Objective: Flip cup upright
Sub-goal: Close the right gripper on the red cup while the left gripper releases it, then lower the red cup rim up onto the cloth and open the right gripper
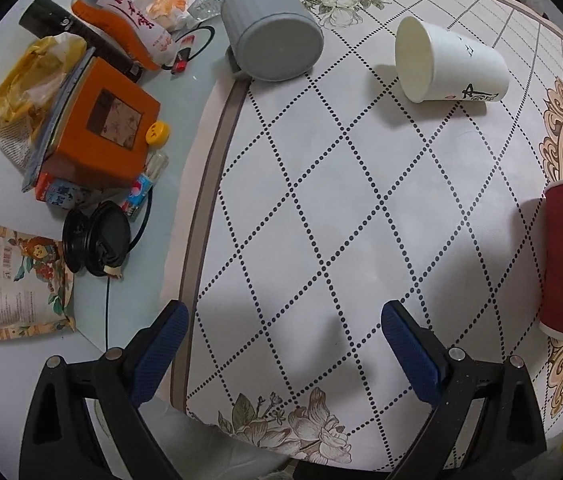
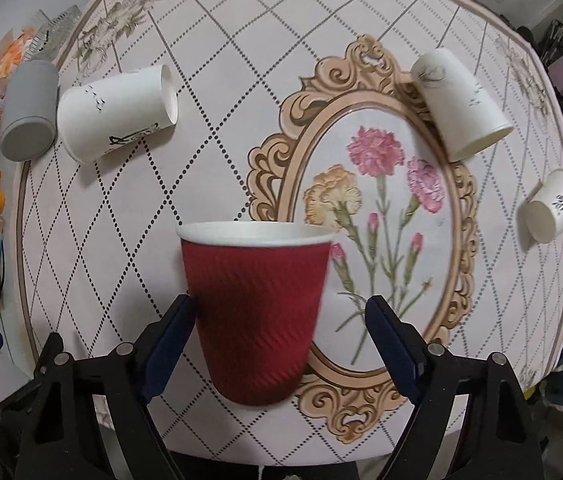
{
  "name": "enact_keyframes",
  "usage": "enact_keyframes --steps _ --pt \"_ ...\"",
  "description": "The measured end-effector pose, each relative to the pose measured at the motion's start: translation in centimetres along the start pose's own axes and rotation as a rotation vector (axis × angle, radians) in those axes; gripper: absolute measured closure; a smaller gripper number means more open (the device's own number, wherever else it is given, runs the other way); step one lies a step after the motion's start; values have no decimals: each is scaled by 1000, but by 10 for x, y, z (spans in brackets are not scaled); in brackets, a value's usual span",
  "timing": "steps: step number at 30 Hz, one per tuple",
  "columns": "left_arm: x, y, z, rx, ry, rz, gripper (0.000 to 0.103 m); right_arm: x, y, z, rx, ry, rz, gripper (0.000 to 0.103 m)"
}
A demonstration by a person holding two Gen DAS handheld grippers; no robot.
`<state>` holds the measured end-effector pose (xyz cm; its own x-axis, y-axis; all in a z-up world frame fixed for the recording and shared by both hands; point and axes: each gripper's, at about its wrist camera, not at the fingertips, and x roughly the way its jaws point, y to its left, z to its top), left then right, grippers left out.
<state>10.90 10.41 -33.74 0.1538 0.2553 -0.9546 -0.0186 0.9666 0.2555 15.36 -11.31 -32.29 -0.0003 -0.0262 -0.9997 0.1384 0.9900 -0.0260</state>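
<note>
Fingers of the right gripper (image 2: 277, 340) are spread wide, and between them a red ripple-wall paper cup (image 2: 257, 312) is seen mouth-up, its white rim toward the far side. The left finger (image 2: 169, 336) appears to touch the cup wall, while the right one stands clear of it, so the cup is not clamped. Whether its base is fully seated on the patterned tablecloth (image 2: 221, 92) cannot be told; the cup looks slightly blurred. The flip of this cup is judged to be finished or in its release step.

The left gripper (image 1: 285, 348) is held open and empty above the tablecloth, with the red cup at its right.

Next, a clean withdrawal is called for without knocking the cup, then a move to a cup on its side. Three white paper cups are seen lying down: one far left (image 2: 117, 112), one far right (image 2: 461, 104), one at the right edge (image 2: 553, 208). A grey ribbed mug (image 2: 29, 110) lies beside the far-left one.

Black brush-style Chinese characters are printed on the white cups but cannot be read; an orange-labelled bottle (image 1: 121, 20) carries red Chinese characters, also illegible.
</note>
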Motion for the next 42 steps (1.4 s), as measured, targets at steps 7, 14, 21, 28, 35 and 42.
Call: enact_keyframes --steps 7,14,21,28,35,42 --pt "4 -5 5 18 7 -19 4 16 9 6 3 53 20 25" --pt "9 -5 7 14 52 -33 4 16 14 6 -11 44 21 26" --pt "12 -4 15 -8 122 -83 4 -3 0 -3 28 -31 66 27" --pt "12 -16 32 -9 159 -141 4 -38 -12 -4 85 -231 98 27" --pt "23 -26 51 10 152 -149 4 -45 -14 10 113 -486 44 27" --pt "40 -31 61 24 142 -132 4 -28 -11 11 145 -673 -44 27"
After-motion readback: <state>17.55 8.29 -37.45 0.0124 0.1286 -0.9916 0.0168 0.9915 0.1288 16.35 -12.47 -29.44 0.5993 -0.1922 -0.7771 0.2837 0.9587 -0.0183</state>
